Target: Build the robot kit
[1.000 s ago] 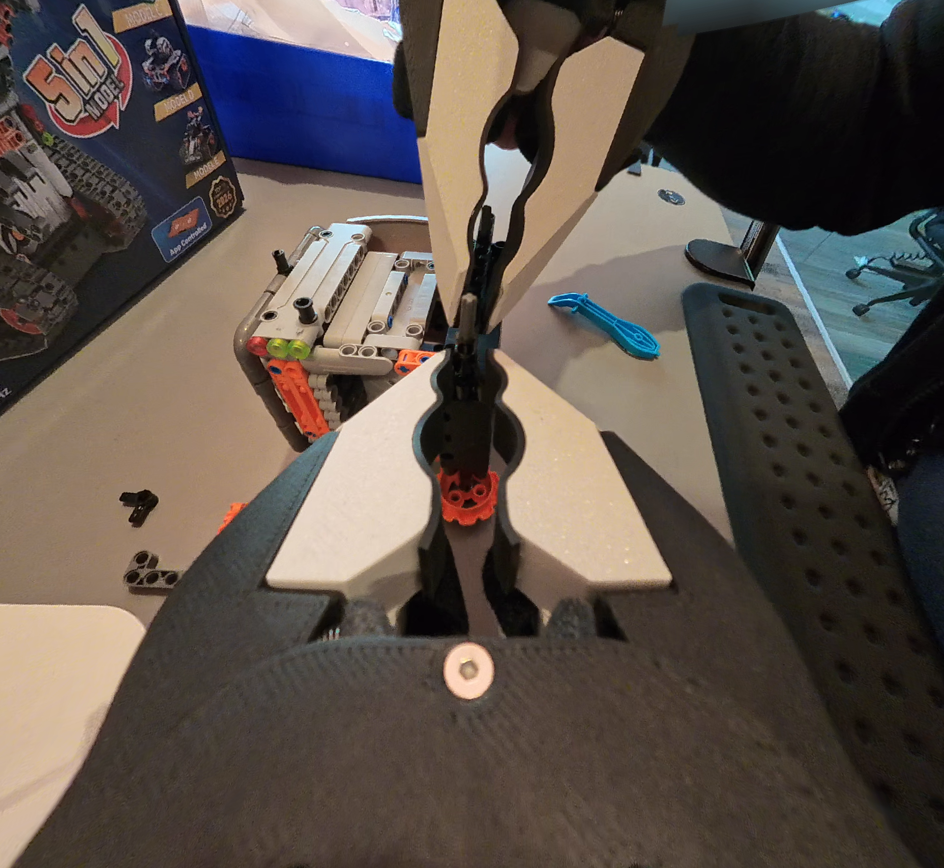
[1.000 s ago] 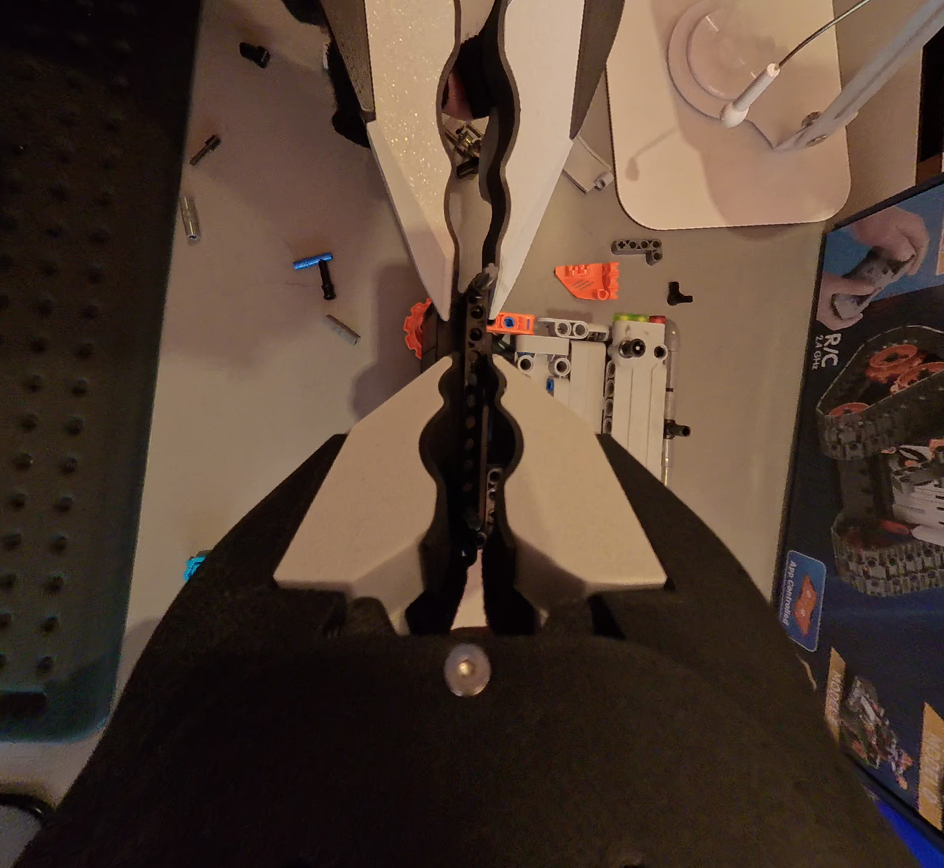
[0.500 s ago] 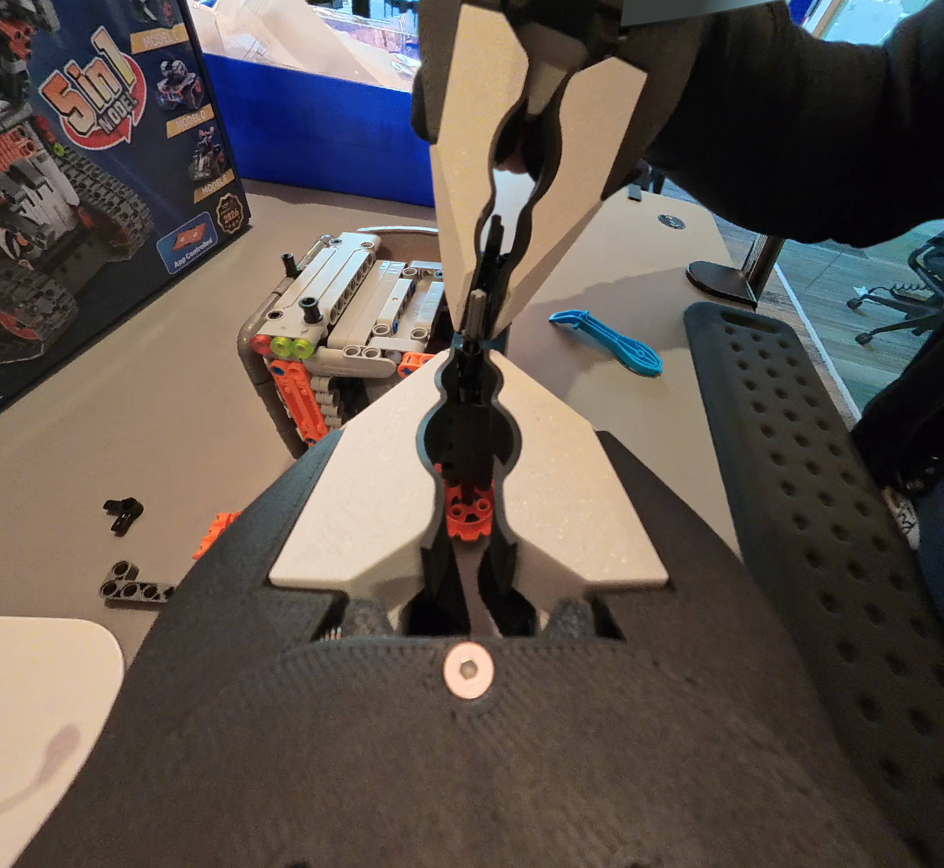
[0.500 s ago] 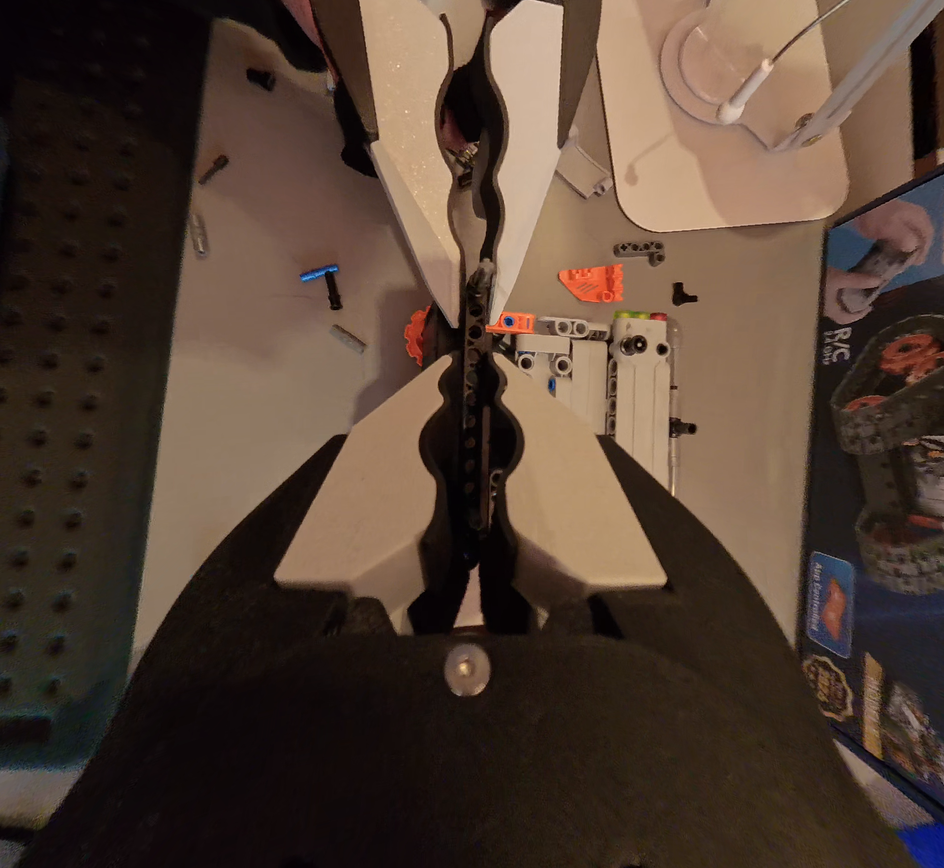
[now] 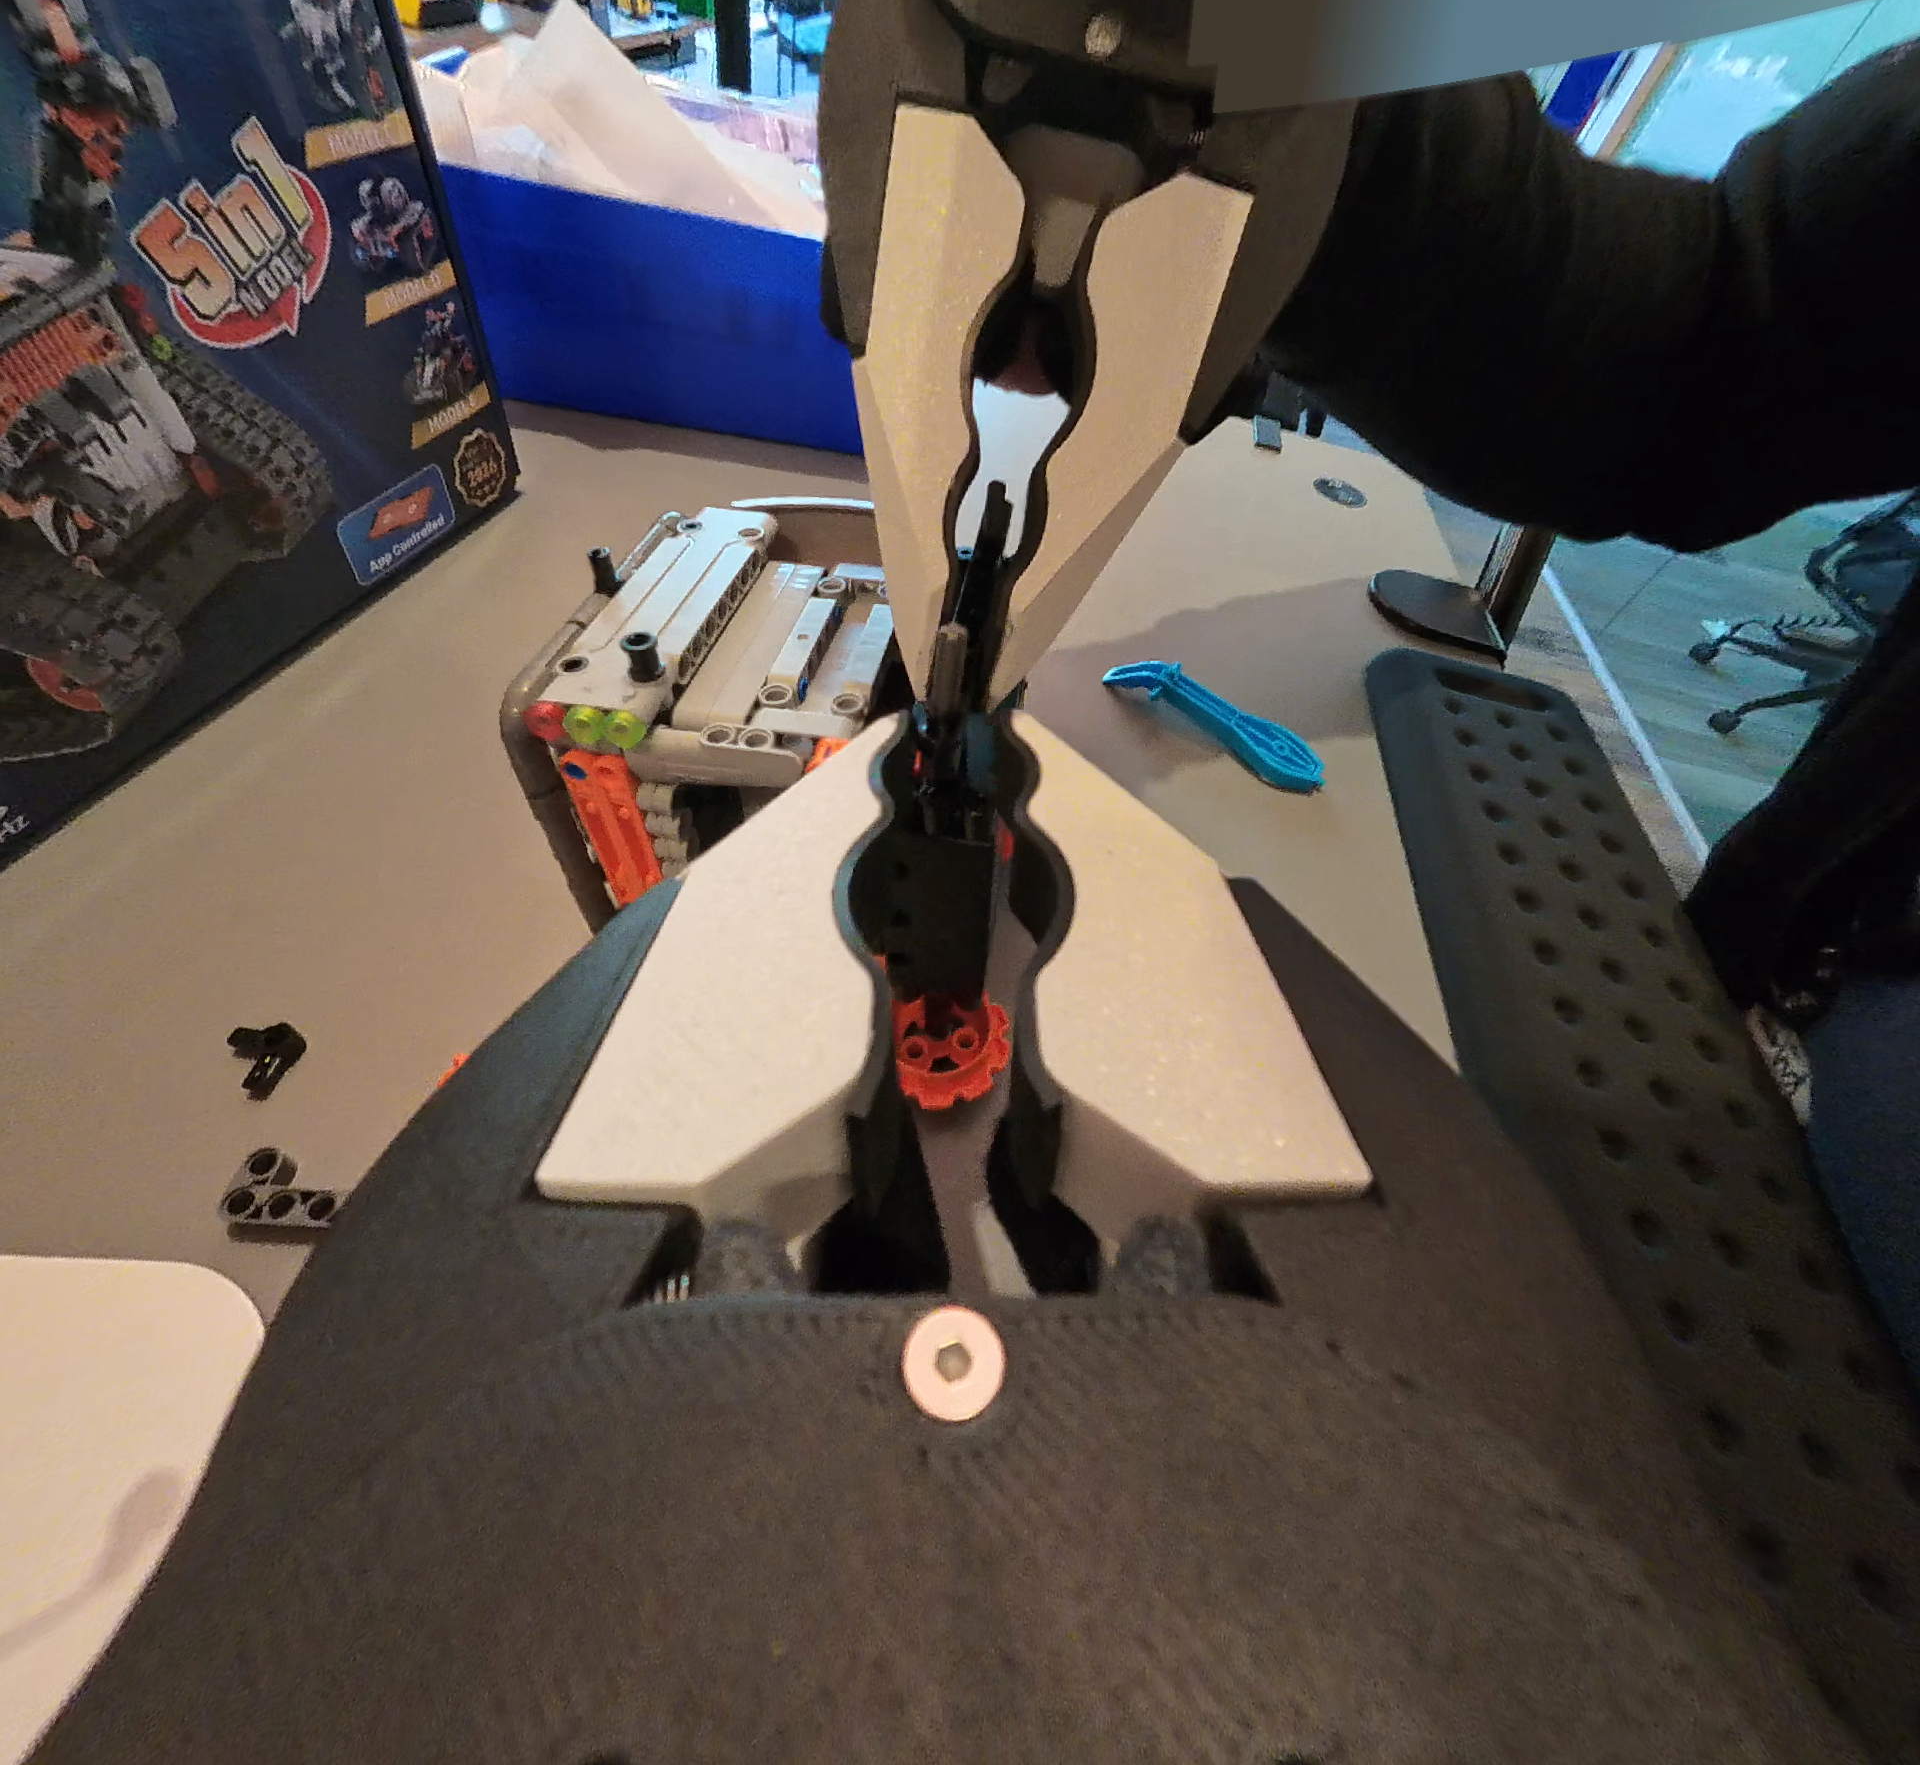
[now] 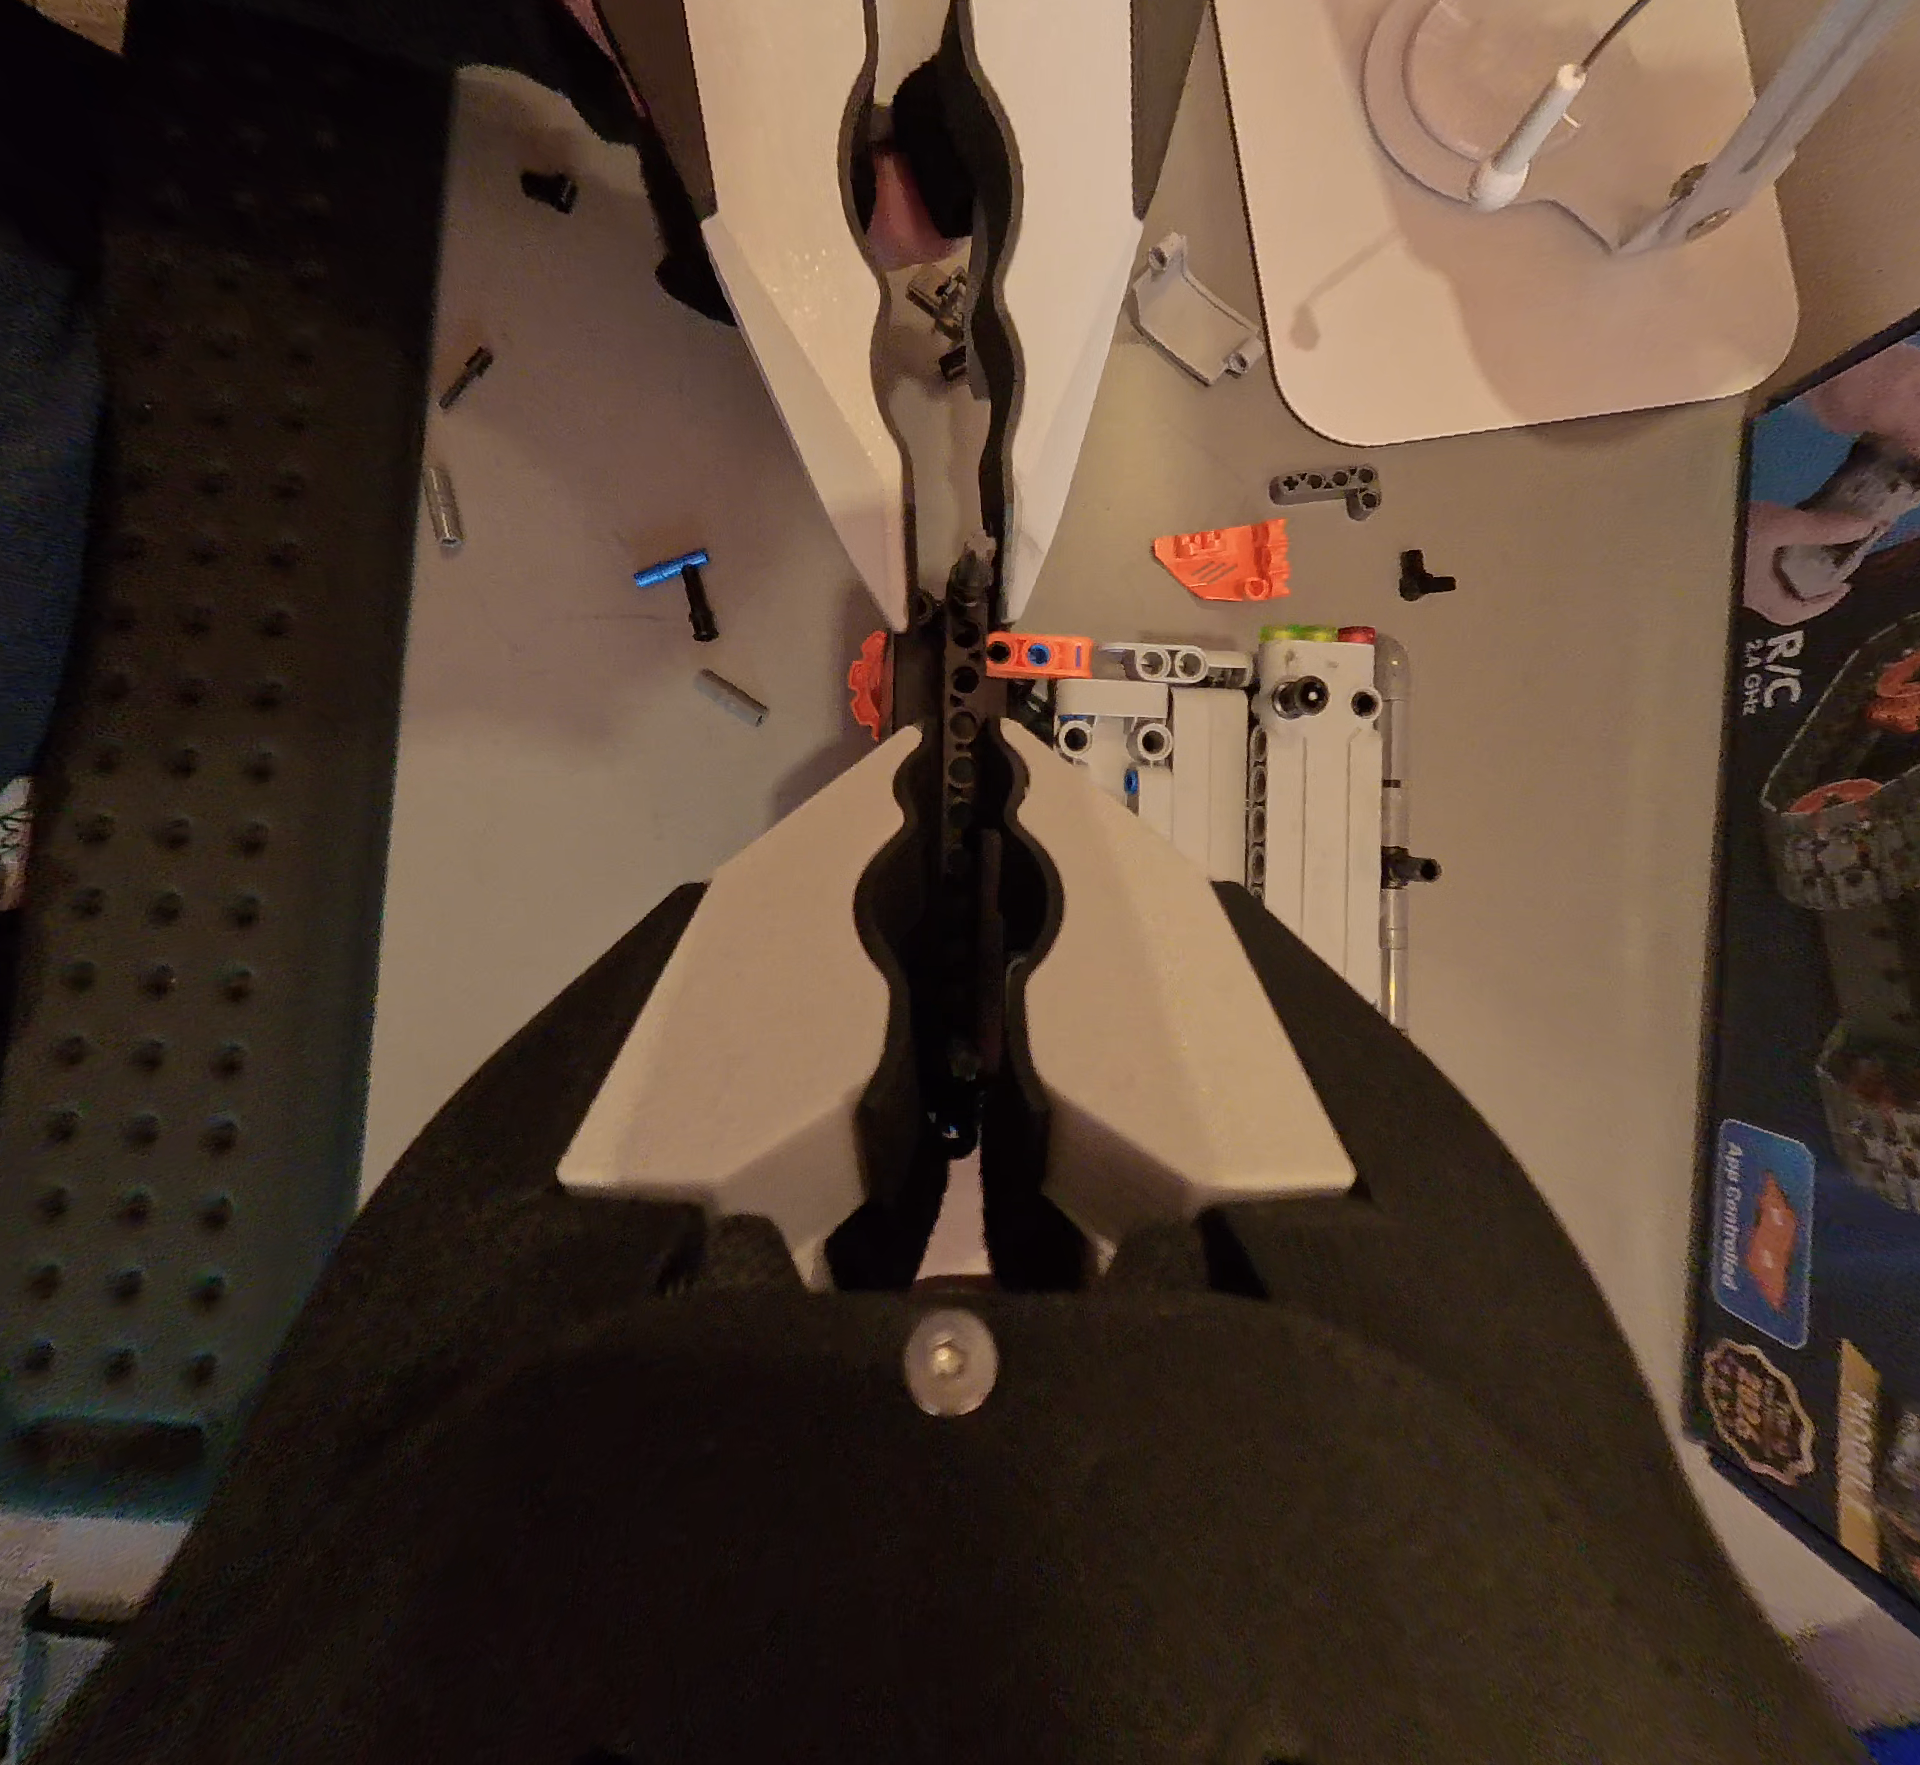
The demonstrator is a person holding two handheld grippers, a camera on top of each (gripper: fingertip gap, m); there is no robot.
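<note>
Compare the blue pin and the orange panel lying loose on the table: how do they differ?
The blue pin is a thin stick crossed with a black peg; the orange panel is broad, flat and wedge-shaped. The blue pin lies left of the two tools' meeting tips, the orange panel right, near the grey model. Both lie loose and ungripped.

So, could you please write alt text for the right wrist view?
The right gripper is shut on a black holed beam, tip to tip with the left gripper above a grey table. A grey and white brick model lies beside them, with small loose parts scattered around.
</note>
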